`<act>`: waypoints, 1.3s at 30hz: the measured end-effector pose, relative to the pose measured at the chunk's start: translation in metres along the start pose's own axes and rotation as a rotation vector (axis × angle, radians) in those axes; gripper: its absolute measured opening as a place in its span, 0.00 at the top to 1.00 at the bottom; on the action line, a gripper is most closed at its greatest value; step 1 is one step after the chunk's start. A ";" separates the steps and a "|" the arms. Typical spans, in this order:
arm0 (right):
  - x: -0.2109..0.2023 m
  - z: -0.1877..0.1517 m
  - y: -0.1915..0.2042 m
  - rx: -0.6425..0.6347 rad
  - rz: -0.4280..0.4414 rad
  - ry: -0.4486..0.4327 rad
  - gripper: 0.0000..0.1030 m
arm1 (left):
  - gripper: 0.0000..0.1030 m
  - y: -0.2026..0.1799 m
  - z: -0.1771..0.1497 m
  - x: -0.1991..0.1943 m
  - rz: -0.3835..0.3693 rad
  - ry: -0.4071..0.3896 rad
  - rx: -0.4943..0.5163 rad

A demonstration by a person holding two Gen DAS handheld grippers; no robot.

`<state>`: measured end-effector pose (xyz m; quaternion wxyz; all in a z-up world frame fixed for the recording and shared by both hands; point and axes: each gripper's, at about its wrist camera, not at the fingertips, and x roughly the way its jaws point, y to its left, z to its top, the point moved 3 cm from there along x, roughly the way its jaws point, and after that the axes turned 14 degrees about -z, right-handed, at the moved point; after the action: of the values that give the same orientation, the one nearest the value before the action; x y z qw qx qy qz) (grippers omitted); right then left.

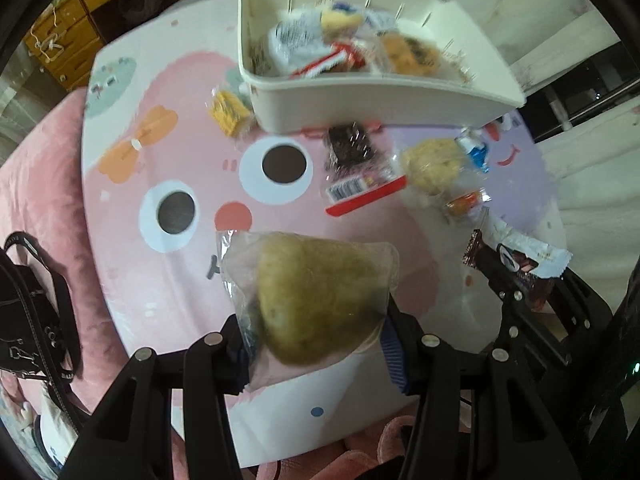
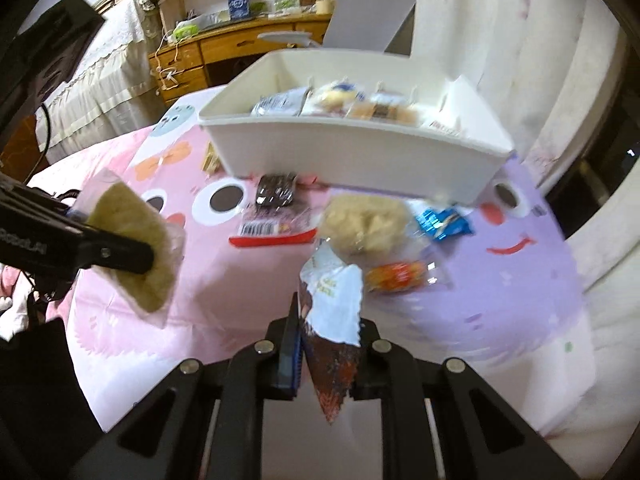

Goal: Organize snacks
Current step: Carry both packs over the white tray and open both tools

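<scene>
Two tongs each hold one snack above the surface (image 1: 132, 280), which is covered with a pink and purple cartoon print. The left tongs (image 1: 316, 344) are clamped on a wrapped bun (image 1: 316, 296), a brownish round piece in a clear bag; both blue pads press its lower sides. In the right wrist view this bun (image 2: 132, 244) hangs in the air at the left, held above the pink part of the cover. The right tongs (image 2: 326, 356) are clamped on a chocolate packet (image 2: 334, 320), dark brown with a white upper part, which stands upright between the fingers. In the left wrist view the same packet (image 1: 516, 260) shows at the right edge.

A white box (image 2: 360, 156) stands at the far side of the surface and it holds already several wrapped snacks (image 2: 336, 104). Other snacks lie loose in front of it: a dark packet with a red strip and barcode (image 1: 356, 164), a pale crumbly cake in clear wrap (image 1: 434, 164), a small orange packet (image 1: 464, 202) just beside the cake, a blue packet (image 2: 442, 222) near the box's right corner, and a yellow packet (image 1: 230, 112) touching or almost touching the box's left corner. Both views are a little blurred, so I cannot read the printing.
</scene>
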<state>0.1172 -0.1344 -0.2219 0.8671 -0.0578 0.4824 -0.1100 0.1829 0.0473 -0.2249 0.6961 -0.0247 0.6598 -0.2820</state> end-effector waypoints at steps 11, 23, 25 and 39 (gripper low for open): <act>-0.037 0.047 -0.040 0.100 -0.017 -0.049 0.85 | 0.50 -0.029 0.014 -0.064 -0.019 -0.050 0.090; -0.037 0.117 -0.084 0.076 0.023 -0.125 0.85 | 0.50 -0.050 0.077 -0.109 0.028 -0.154 0.071; -0.032 0.127 -0.089 0.054 0.026 -0.133 0.85 | 0.49 -0.053 0.090 -0.111 0.033 -0.167 0.067; 0.014 0.170 -0.129 -0.005 0.086 -0.112 0.85 | 0.49 -0.068 0.165 -0.102 0.055 -0.250 0.014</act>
<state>0.2512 -0.2638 -0.1171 0.8965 -0.0451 0.4355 -0.0681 0.3150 -0.0221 -0.0838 0.7805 -0.0370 0.5664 -0.2621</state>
